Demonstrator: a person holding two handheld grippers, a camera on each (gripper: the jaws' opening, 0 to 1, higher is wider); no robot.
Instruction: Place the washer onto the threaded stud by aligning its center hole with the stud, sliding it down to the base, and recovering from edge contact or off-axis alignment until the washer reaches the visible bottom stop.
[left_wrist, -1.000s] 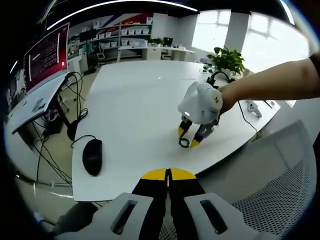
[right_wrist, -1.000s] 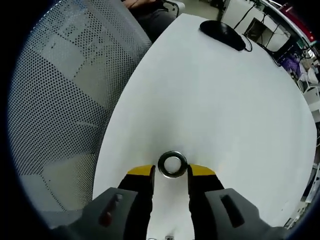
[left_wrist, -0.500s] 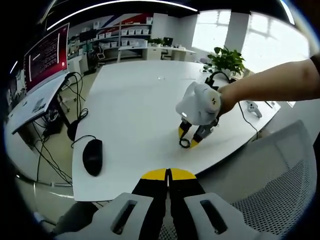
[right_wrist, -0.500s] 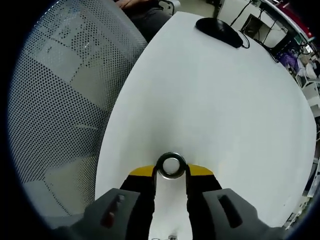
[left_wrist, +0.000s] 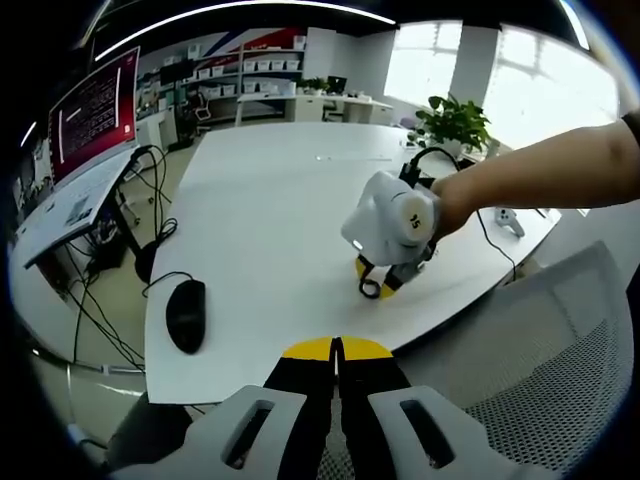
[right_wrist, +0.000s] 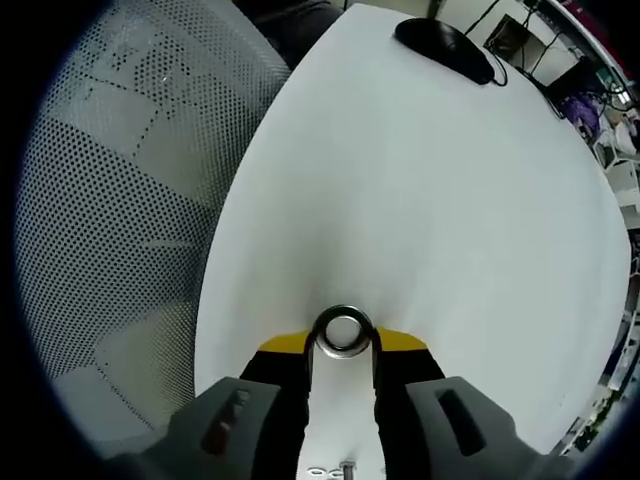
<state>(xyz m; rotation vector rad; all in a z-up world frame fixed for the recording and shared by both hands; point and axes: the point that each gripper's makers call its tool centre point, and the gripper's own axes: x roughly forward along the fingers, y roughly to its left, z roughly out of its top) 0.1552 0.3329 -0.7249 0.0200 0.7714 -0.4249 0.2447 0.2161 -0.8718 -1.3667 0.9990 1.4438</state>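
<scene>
Right gripper (right_wrist: 342, 342) pinches the washer (right_wrist: 342, 331) between its yellow tips, low over the white table (right_wrist: 430, 180). Left gripper (left_wrist: 335, 349) sits pressed together, off the table edge, near a mouse (left_wrist: 185, 313).

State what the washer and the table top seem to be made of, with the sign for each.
Washer: likely steel, a grey ring with bright glints, held between the right gripper tips. Table: smooth white top, probably laminate, even and matte with soft sheen; core unseen.
</scene>
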